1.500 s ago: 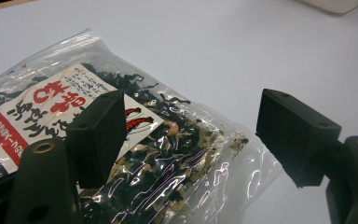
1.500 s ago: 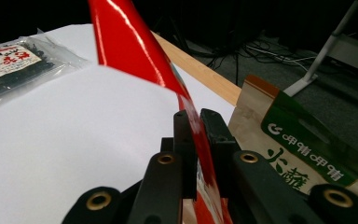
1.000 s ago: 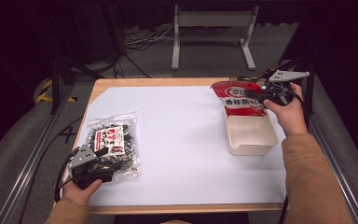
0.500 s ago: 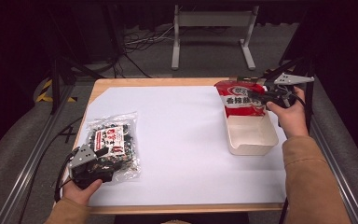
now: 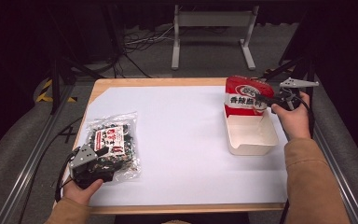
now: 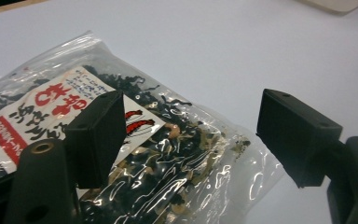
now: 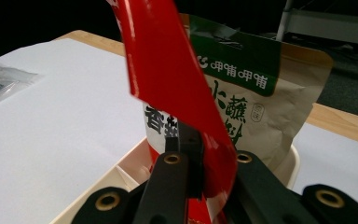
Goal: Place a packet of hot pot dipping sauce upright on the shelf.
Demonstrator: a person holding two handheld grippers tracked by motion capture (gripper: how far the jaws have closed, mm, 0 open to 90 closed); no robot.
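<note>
A red snack bag stands tilted at the far end of a cream tray. My right gripper is shut on the bag's edge. In the right gripper view the red bag rises from between the closed jaws of the right gripper, with a brown paper bag with a green top behind it in the tray. At the near left lies a clear bag of dark dried food. My left gripper hovers open over its near corner, jaws wide apart.
A white sheet covers the wooden table. Metal rails run along both sides. A metal stand and cables sit on the floor beyond the far edge.
The right hand has shifted slightly with the red bag, which now stands a little more upright at the tray's far end. The left hand and clear bag have not moved.
</note>
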